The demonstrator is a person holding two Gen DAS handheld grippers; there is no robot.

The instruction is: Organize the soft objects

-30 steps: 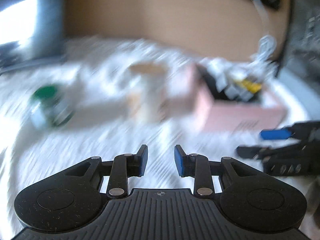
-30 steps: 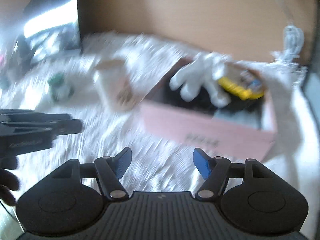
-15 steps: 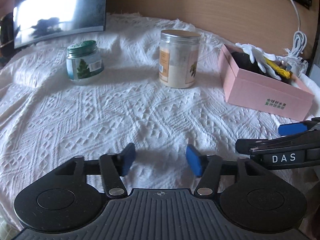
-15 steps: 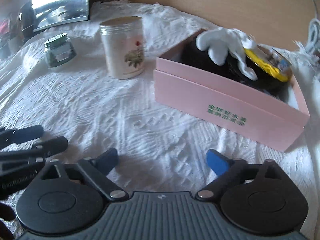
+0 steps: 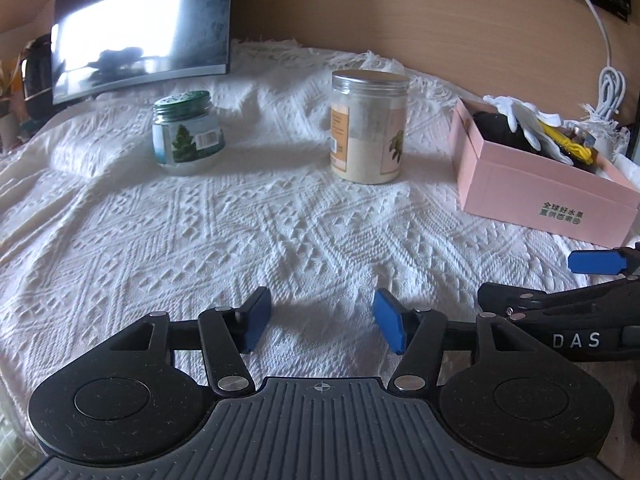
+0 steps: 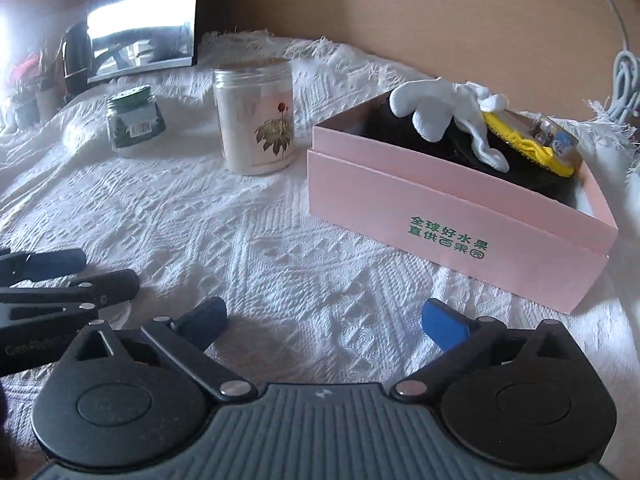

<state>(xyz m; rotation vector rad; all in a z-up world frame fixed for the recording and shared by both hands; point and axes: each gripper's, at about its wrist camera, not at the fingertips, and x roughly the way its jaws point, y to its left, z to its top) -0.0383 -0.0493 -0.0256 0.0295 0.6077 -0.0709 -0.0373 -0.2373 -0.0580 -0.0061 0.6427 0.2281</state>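
1. I am holding my left claw [image 5: 320, 326] low over the white knitted cloth [image 5: 280, 232]. Its jaws are closing slightly at this moment, yet they are standing apart with nothing but cloth showing between the blue pads [image 5: 390, 326].
2. I am holding my right claw [image 6: 324, 320] just beside it, also over bare cloth. Its jaws are opening and standing very wide, released, with nothing between them.
3. Each claw is showing in the other's view: the right one is reaching in from the right edge of the left view, the left one from the left edge of the right view.
4. The soft things are sitting in the pink box [image 6: 460, 216], which is resting on the cloth ahead and to the right of both claws, well apart from them.
5. A white glove [image 6: 444, 110] is lying on top of the pile, its fingers hanging over a black bundle [image 6: 404, 132] beneath it.
6. A yellow item [image 6: 524, 144] is lying behind the glove toward the box's far right corner; I cannot tell what it is.
7. A tall jar [image 5: 368, 126] with a silver lid is standing upright on the cloth, left of the box and apart from it.
8. A short jar [image 5: 186, 134] with a green lid is standing farther left, well apart from the tall one.
9. A dark screen [image 5: 140, 28] is leaning at the back left, and a white cable [image 5: 608, 80] is hanging down the wooden wall behind the box.
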